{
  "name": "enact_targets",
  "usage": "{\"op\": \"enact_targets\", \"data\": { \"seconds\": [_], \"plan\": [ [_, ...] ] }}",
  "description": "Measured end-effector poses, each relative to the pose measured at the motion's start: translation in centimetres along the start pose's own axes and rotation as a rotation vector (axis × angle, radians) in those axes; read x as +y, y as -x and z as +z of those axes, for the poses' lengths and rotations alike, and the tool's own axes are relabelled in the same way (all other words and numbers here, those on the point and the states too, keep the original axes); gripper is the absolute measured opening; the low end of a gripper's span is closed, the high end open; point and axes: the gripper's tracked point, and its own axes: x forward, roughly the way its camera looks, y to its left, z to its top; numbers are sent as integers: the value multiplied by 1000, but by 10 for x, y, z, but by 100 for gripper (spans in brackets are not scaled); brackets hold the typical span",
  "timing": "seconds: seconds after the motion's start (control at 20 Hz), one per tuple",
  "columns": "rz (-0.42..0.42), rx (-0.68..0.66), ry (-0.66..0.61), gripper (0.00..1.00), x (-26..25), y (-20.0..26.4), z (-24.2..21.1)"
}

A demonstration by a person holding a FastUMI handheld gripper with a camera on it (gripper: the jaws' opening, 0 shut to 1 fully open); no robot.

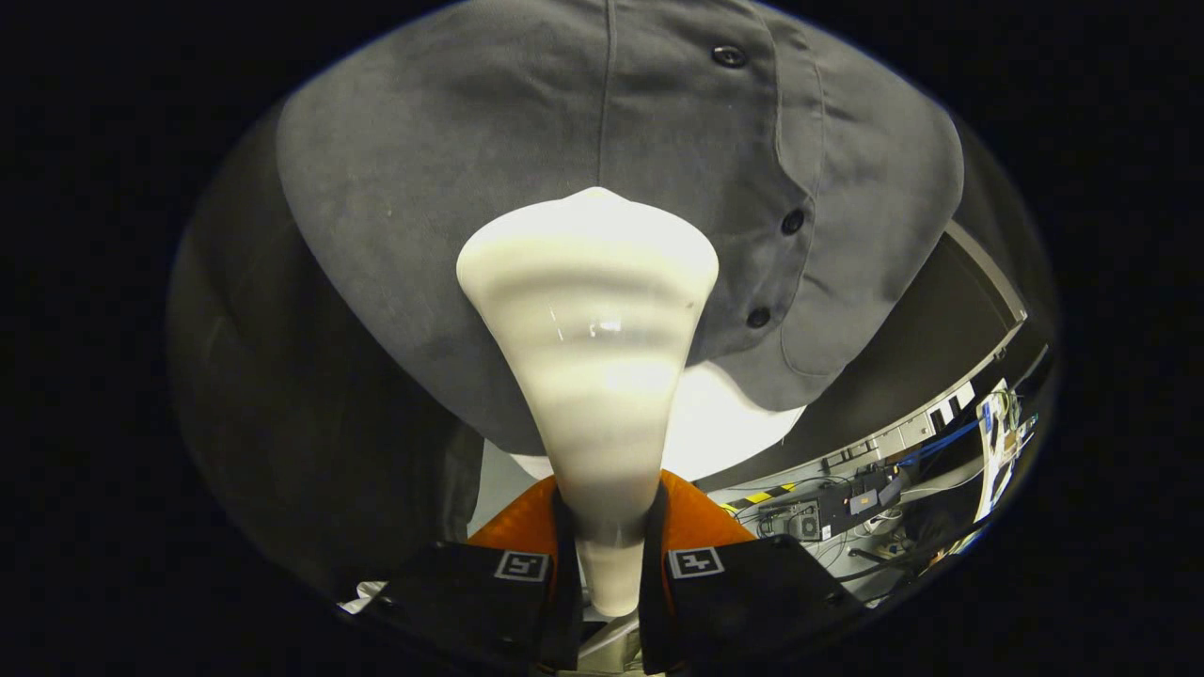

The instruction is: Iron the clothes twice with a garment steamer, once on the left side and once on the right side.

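A white garment steamer [591,338] rises from between my fingers, narrow at the handle and flaring to a wide head. My gripper [609,564] is shut on the steamer's handle, one finger pressing each side. The head rests against or very close to a hanging grey button-front shirt [451,188], just left of its button placket [792,222]. Three dark buttons run down the placket to the right of the head. The shirt's hem curves below the head, with a white surface [724,432] showing under it.
Dark booth cloth [282,404] hangs left of the shirt. Lower right, beyond the shirt's hem, lie a floor with cables, black equipment boxes [837,512] and yellow-black tape [767,494]. A dark panel with a pale edge [978,273] stands right of the shirt.
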Motion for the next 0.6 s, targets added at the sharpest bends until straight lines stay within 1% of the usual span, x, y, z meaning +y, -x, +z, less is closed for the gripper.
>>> {"op": "enact_targets", "data": {
  "seconds": [0.35, 0.6],
  "plan": [
    [-14, 70, -2, 32, -15, -26, -42],
    [4, 121, 1, 32, -27, -43, -81]
  ]
}}
